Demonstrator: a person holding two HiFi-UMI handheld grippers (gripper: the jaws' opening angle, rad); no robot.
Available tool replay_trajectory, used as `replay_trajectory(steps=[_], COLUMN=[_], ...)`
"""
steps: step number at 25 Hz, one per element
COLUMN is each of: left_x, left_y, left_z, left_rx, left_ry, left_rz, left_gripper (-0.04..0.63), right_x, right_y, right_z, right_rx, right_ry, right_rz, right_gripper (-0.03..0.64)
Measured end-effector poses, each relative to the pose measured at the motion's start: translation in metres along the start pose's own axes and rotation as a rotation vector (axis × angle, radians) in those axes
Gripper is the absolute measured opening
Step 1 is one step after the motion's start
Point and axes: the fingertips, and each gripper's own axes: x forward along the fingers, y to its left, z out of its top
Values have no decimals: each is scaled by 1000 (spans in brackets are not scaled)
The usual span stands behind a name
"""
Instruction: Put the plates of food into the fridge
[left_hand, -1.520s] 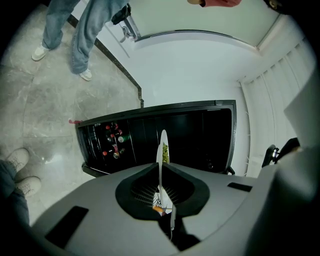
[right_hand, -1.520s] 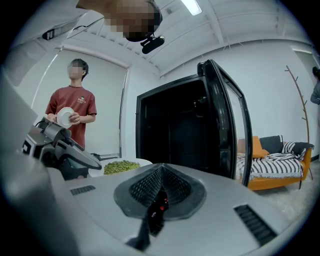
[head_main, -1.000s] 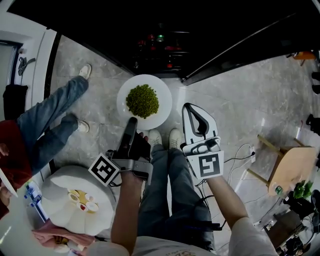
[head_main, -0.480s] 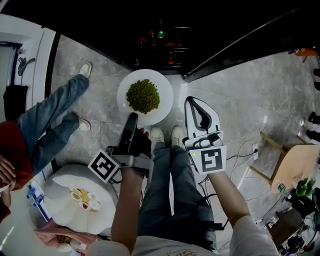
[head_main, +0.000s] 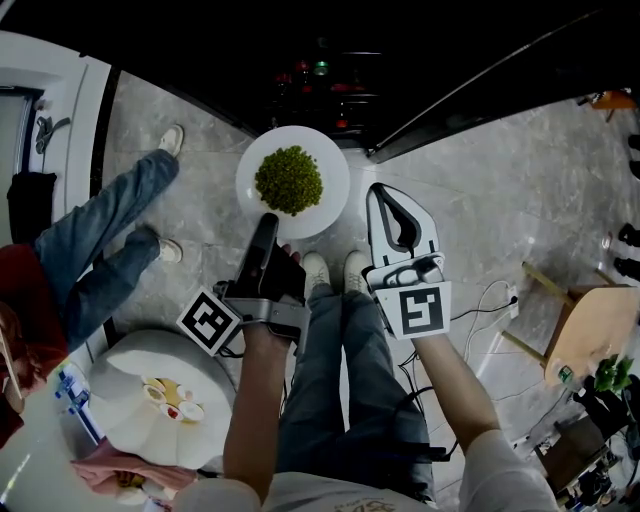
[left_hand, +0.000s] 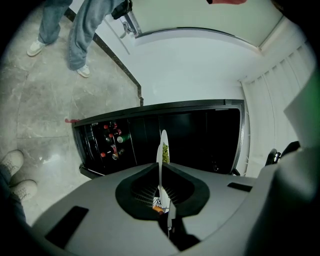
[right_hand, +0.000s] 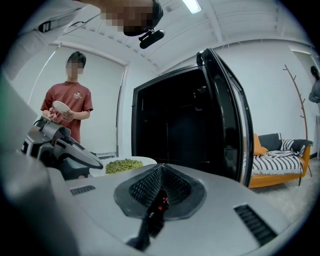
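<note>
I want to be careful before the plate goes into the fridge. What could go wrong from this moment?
1. The left hand-held gripper clamps the plate only at its near rim; it may tip and spill the loose green food.
2. The open fridge holds bottles; the plate's far rim may knock them.
3. The fridge door stands close on the right and could be bumped.

Blue jeans (head_main: 340, 400), white shoes (head_main: 314, 270), black left tool (head_main: 265, 224)
</note>
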Motion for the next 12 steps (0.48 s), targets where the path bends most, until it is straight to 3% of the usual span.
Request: replay_trajectory(steps=[12], left_x=[18], left_y=[0], left_z=[7], left_rx=[5], left_ry=[8], left_rz=[-17], left_gripper=[17], right_x=[19], right_y=[-10], right_z=[1], right_rx=[9], right_ry=[-12], right_rz=[-28], right_gripper=[9])
